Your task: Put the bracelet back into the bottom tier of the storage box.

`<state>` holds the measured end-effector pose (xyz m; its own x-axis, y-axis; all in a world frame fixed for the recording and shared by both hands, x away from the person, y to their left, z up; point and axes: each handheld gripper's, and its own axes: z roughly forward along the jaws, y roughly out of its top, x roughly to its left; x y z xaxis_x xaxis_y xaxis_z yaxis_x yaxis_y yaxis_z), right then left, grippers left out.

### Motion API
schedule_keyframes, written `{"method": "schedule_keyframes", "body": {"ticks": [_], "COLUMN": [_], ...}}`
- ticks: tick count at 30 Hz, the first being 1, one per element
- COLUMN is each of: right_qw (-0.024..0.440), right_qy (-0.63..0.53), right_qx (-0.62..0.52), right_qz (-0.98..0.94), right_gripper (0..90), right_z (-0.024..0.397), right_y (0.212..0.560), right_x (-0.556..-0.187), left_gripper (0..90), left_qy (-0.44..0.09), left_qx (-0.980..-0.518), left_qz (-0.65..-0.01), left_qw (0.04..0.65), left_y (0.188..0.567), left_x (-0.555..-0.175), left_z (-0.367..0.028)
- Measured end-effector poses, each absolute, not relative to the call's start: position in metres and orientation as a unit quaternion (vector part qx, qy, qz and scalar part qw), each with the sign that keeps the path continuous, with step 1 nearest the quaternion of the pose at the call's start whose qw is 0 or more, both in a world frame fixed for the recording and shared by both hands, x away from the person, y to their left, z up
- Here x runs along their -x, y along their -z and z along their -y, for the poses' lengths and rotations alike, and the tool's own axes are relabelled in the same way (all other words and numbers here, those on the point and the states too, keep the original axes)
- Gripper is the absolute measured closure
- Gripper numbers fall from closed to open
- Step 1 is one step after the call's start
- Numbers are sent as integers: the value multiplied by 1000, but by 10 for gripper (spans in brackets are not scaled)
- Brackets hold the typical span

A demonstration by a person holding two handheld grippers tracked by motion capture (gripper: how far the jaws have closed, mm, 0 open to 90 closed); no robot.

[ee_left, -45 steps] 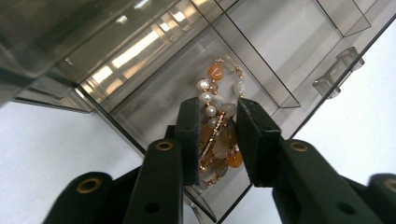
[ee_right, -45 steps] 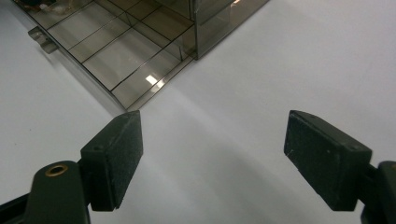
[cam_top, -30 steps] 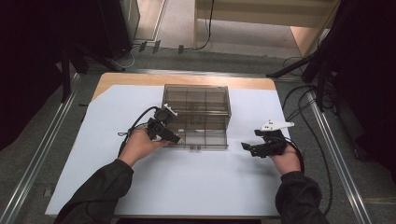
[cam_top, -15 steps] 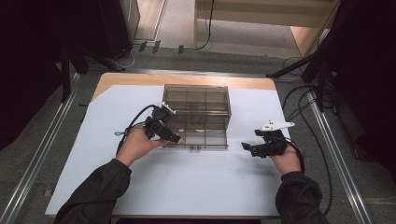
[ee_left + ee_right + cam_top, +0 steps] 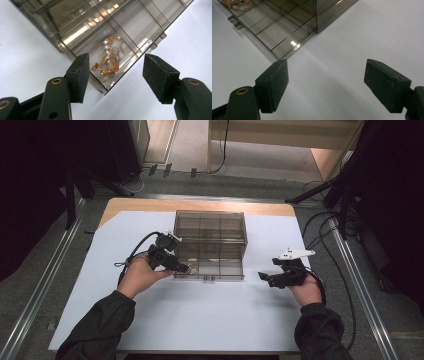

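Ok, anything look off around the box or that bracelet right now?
Nothing stands out. The beaded bracelet lies wholly inside a front corner compartment of the smoky clear box, nothing spilled on the white sheet. The left tool, jaws just opened, hovers empty above it.

Wooden table (image 5: 150, 205) bears white sheet (image 5: 200, 320), smoked organizer box (image 5: 210, 227).
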<state>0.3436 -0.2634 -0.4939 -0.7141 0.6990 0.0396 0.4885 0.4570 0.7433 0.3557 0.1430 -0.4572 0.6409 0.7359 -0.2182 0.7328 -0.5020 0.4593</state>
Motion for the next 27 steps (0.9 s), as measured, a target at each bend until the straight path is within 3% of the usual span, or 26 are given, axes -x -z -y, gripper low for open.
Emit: {"method": "schedule_keyframes", "body": {"ticks": [27], "right_qw": [134], "right_qy": [-387], "right_qx": [-349], "right_qz": [-843], "right_gripper": [209], "right_z": [259], "right_y": [494], "right_x": [-350], "left_gripper": [368], "left_qy": [-33], "left_qx": [-842], "left_qz": [-455], "left_qw": [290], "left_y": [452], "left_x": [-338], "left_z": [-191]}}
